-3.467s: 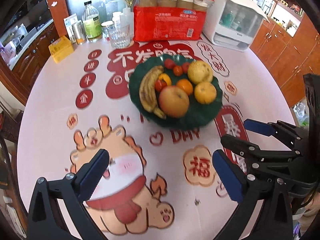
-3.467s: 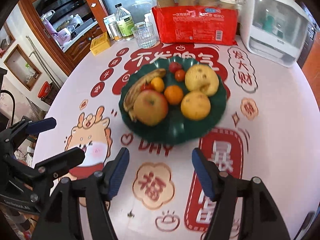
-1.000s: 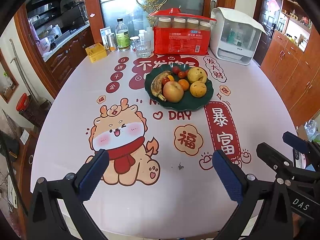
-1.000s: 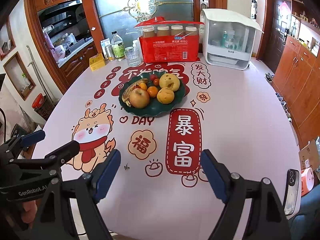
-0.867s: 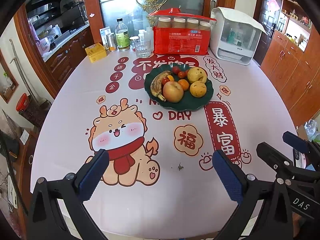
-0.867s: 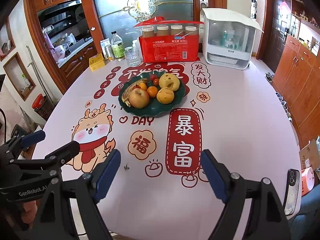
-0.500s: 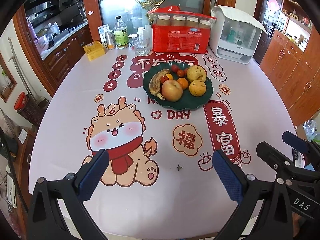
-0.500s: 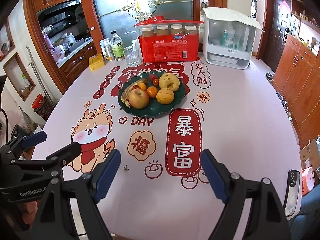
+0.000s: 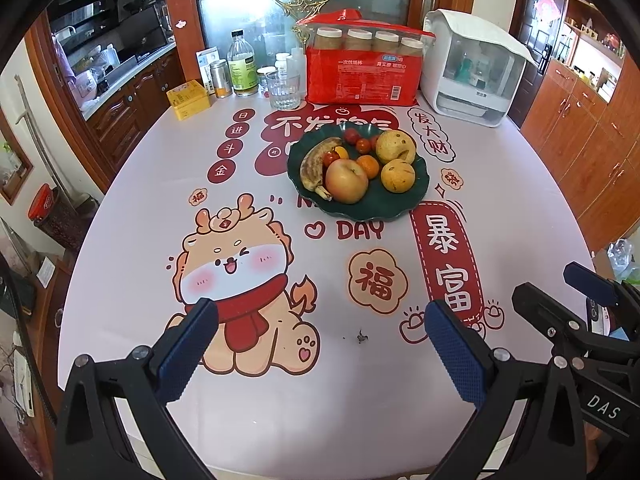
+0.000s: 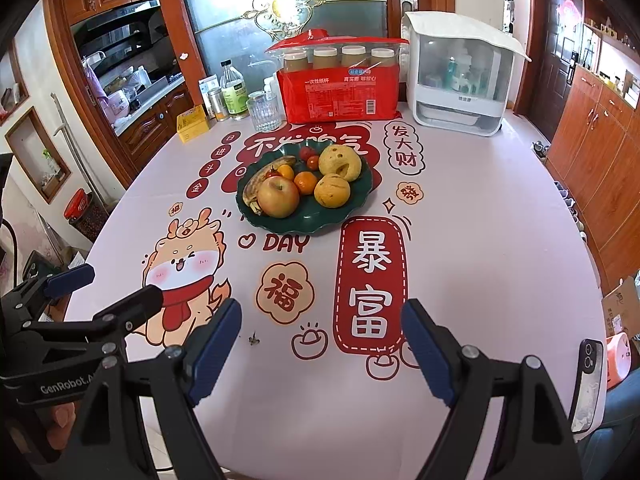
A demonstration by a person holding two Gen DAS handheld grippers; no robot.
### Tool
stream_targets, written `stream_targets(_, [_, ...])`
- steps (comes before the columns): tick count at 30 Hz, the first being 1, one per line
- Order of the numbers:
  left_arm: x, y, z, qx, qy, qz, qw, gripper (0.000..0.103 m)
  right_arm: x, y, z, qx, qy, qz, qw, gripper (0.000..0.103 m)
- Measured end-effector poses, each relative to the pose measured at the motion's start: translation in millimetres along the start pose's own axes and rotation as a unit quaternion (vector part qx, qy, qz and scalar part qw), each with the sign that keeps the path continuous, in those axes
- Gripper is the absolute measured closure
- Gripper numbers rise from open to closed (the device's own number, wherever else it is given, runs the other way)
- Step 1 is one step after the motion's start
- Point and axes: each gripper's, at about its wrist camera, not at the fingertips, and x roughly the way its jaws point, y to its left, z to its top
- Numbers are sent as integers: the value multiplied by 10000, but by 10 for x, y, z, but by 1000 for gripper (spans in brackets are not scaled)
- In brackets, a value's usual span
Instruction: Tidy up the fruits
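Observation:
A dark green plate point(image 9: 372, 210) point(image 10: 352, 206) sits at the middle of the round table. It holds a banana point(image 9: 314, 164), an apple point(image 9: 346, 181) point(image 10: 278, 197), two yellow pears point(image 9: 396, 146) point(image 10: 340, 162), a tangerine point(image 9: 369, 166), and small tomatoes point(image 9: 352, 135). My left gripper point(image 9: 320, 340) is open and empty over the table's near edge, far from the plate. My right gripper point(image 10: 322, 338) is open and empty, also near the front edge. Each gripper shows in the other's view, at the right point(image 9: 560, 304) and at the left point(image 10: 104, 294).
At the table's back stand a red pack of paper cups point(image 9: 362, 68), a white appliance point(image 9: 472, 68), a glass point(image 9: 283, 88), bottles point(image 9: 242, 66), and a yellow box point(image 9: 188, 100). A phone point(image 10: 586, 384) lies at the right front edge. Wooden cabinets stand around the table.
Both grippers have pulled far back from the plate since 3.5 s ago, then hardly moved in the last second. Both stay open and empty.

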Motion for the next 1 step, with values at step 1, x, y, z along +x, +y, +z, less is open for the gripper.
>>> stream_targets(1, [5, 14, 3, -6, -5, 2, 10000, 1, 2, 2, 3, 2, 2, 0, 10000, 21])
